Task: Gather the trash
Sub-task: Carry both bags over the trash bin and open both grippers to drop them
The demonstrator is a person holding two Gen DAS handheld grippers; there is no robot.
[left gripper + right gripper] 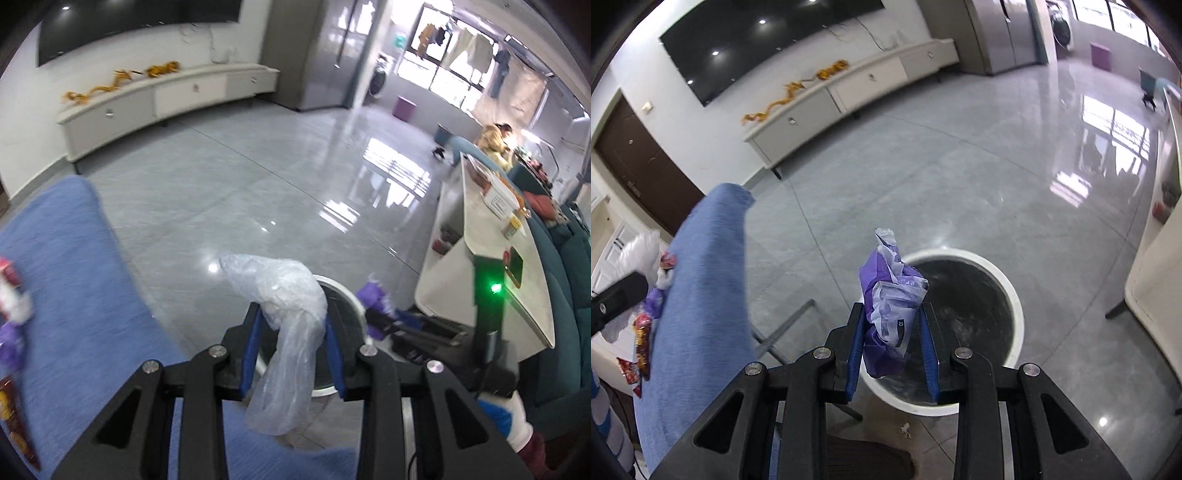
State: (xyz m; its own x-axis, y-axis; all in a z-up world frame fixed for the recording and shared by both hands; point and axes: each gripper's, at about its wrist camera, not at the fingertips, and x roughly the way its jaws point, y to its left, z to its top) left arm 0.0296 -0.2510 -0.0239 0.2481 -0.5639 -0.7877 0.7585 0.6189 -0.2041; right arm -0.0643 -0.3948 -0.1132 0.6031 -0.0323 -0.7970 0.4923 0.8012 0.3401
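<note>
My left gripper (293,325) is shut on a crumpled clear plastic bag (284,306), held above the edge of a blue cloth-covered table (74,258) and near the bin. My right gripper (892,325) is shut on a purple and white wrapper (890,302), held over the near left rim of a round white bin (1015,295) with a dark inside. The bin's rim shows in the left wrist view (351,295), with the right gripper and its purple wrapper (375,301) just beyond it. More wrappers (11,291) lie on the blue table at the left.
A pale coffee table (480,236) with papers and a teal sofa (569,280) stand to the right. A long white TV cabinet (857,92) lines the far wall. Glossy grey floor (960,184) lies around the bin. Small scraps (905,428) lie on the floor below.
</note>
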